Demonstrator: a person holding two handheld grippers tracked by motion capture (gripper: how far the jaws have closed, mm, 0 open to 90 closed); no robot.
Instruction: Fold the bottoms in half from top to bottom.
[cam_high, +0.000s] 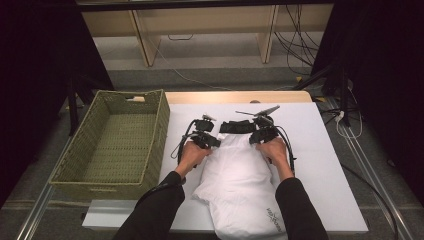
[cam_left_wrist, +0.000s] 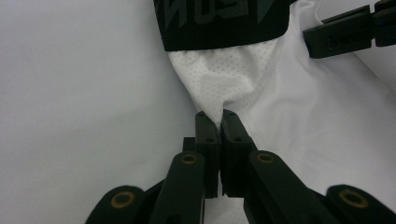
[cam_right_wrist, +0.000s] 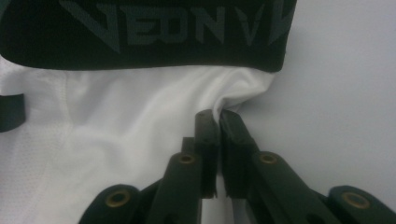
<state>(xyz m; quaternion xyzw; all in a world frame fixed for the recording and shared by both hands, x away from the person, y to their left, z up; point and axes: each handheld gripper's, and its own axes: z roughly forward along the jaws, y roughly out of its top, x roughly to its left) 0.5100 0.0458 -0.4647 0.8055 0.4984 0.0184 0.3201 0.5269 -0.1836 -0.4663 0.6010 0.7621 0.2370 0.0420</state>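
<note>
White shorts (cam_high: 240, 175) lay flat on the white worktop (cam_high: 330, 165), black waistband (cam_high: 237, 126) at the far end, legs running back toward the person; spread out like that prob. so both top corners were reachable for a fold or a lift. Woven basket (cam_high: 112, 145) sat just beside the worktop's left edge, likely where the garment's headed, though that's a guess. Left gripper (cam_left_wrist: 218, 113) was pinched tight on a tuck of the perforated white fabric just below the waistband, at the garment's left corner, jaws together w/ cloth bunched between the tips. Right gripper (cam_right_wrist: 216, 113) mirrored it at the right corner: jaws clamped on a small fold of white cloth right under the band's end. Symmetric hold made sense, since two pinch points near the band keep the top edge straight when it's moved. Both hands (cam_high: 192, 152) sat low, close to the cloth.
</note>
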